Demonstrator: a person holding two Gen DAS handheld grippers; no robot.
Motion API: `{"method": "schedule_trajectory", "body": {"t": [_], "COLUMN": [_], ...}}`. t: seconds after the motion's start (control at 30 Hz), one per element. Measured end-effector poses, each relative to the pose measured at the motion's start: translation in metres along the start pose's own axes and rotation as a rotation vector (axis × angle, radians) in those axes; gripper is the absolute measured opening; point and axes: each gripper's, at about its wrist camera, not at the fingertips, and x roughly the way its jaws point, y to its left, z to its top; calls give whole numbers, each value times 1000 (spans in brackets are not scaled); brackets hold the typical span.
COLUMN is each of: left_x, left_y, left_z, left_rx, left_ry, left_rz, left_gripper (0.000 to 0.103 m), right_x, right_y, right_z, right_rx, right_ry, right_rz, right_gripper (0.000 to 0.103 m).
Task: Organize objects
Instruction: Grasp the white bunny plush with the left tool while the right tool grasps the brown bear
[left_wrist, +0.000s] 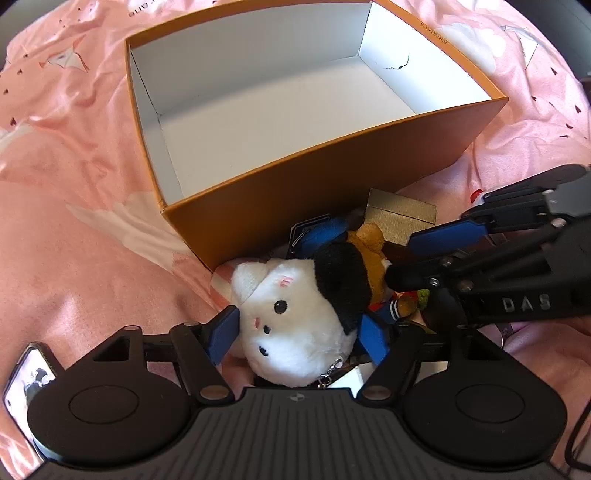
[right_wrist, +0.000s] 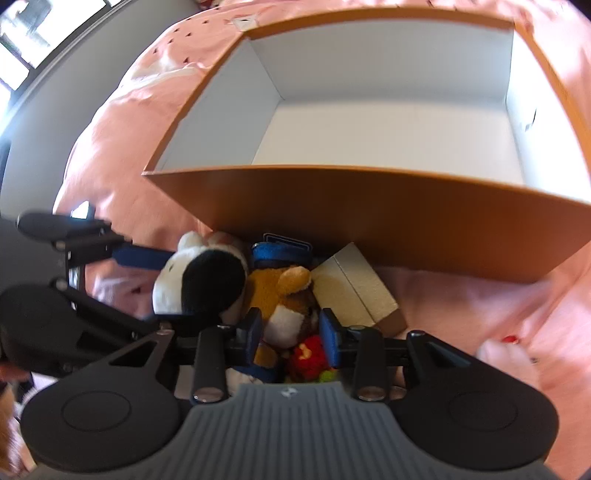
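The left hand-held gripper squeezes the white plush cat. The right hand-held gripper squeezes the brown plush toy beside the orange box.

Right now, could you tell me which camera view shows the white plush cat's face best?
The left wrist view: the white plush cat lies face-up between the left gripper pads, eyes and nose plain. The right wrist view shows only its side and black patch.
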Motion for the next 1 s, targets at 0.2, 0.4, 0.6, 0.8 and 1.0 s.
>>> {"method": "schedule_trajectory", "body": {"t": [0.2,0.4,0.6,0.8,1.0], "left_x": [-5,-2,7,9,-24], "left_y": [12,17,13,-7,-8], "left_z": [-11,-9,-10,-15,-39], "left_rx": [-86,-123,-125,-57,-76], "left_ry": [-9,-10,-53,-107,-218], "left_rz": [-50,-65,-67,12,44], "left_gripper": [74,79,80,72,65], "right_x": [15,33,39,29,-7], "right_y": [1,1,-6,7,18], "right_z": [6,8,10,5,-5], "right_rx": [43,57,99,44,5], "right_ry": [20,76,72,28,-73], "right_rz": [52,37,74,44,39], "right_gripper": [45,47,46,36,33]}}
